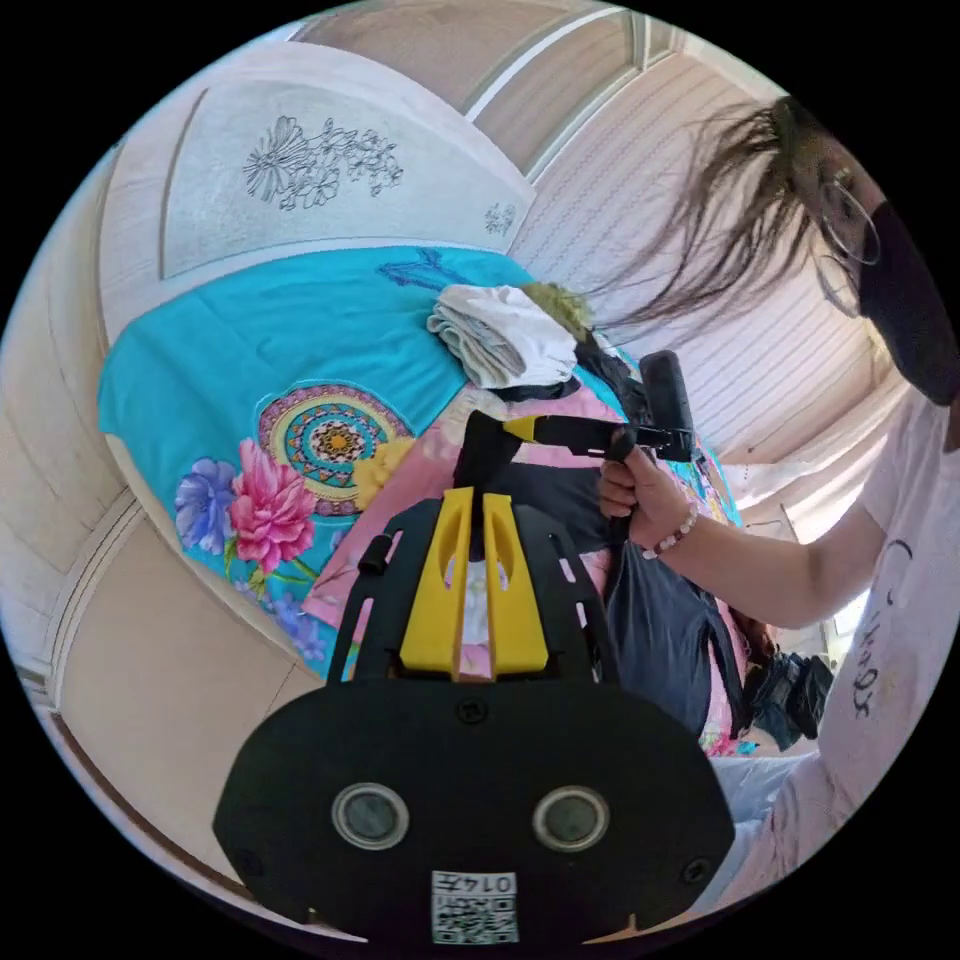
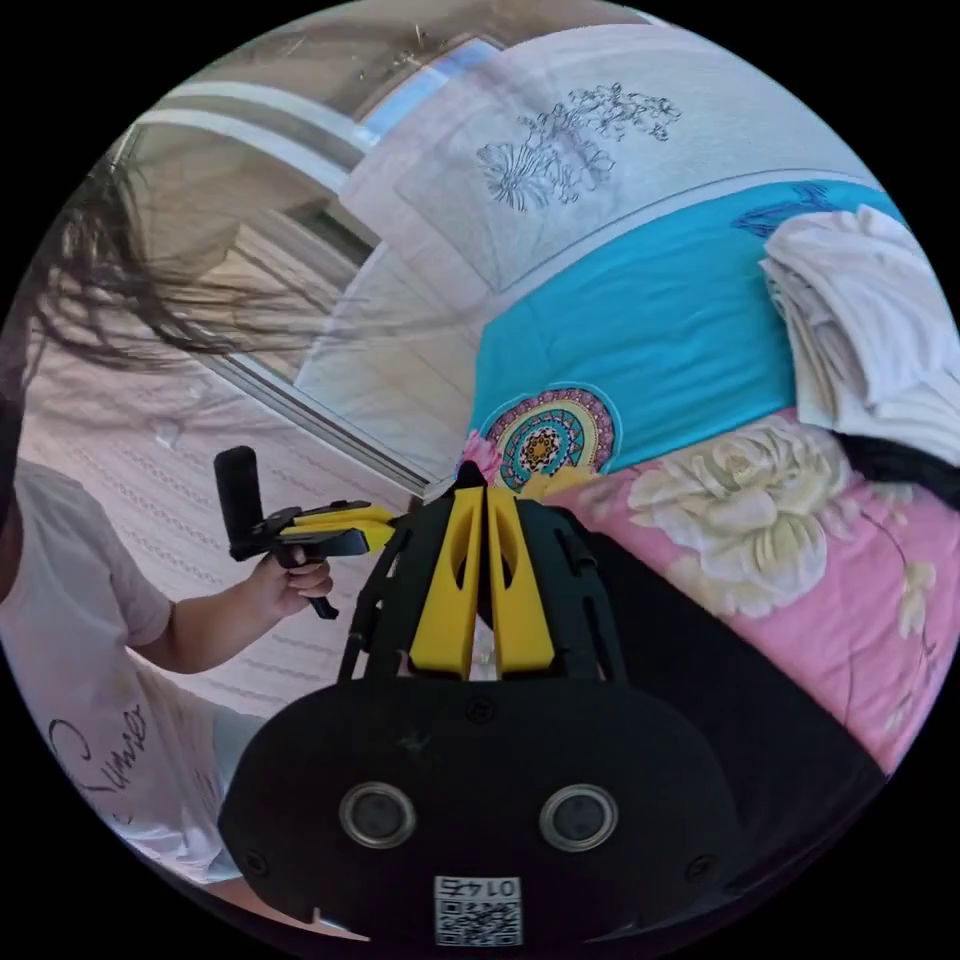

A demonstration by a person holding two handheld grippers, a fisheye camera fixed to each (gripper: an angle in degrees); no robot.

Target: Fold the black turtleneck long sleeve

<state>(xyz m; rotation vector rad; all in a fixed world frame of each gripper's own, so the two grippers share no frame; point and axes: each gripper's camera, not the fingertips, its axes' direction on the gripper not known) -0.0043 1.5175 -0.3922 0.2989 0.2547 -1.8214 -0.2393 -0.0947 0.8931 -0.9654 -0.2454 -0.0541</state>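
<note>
Yellow plastic jaws of the left gripper (image 1: 478, 497) sit close together in the left gripper view, their tips pinching a strip of the black turtleneck long sleeve (image 1: 655, 620). The dark fabric rises between the tips and hangs stretched toward the other tool. In the same view, the right gripper (image 1: 520, 428), a black handle with yellow jaws held in a person's hand (image 1: 640, 495), also clamps the dark fabric at its tip. The rest of the garment drapes down below that hand, over a pink floral blanket (image 1: 350, 580).

In the right gripper view, the right gripper's own yellow jaws (image 2: 485, 495) are pressed together on a thin fold of the same black garment (image 2: 740, 700), which spreads out beneath and to one side over the pink floral blanket (image 2: 800, 560). The left gripper (image 2: 375, 520) appears here too, held in the person's other hand (image 2: 290, 585); whether its jaws are clenched cannot be told from this angle.

Farther off, a bright turquoise bedspread with flower and mandala prints (image 1: 300, 340) covers the bed. A stack of folded white and grey clothes (image 1: 500, 335) rests on it. Beyond stands a pale headboard with an etched flower design (image 1: 320, 170). The person wears a white printed T-shirt (image 1: 900, 620).
</note>
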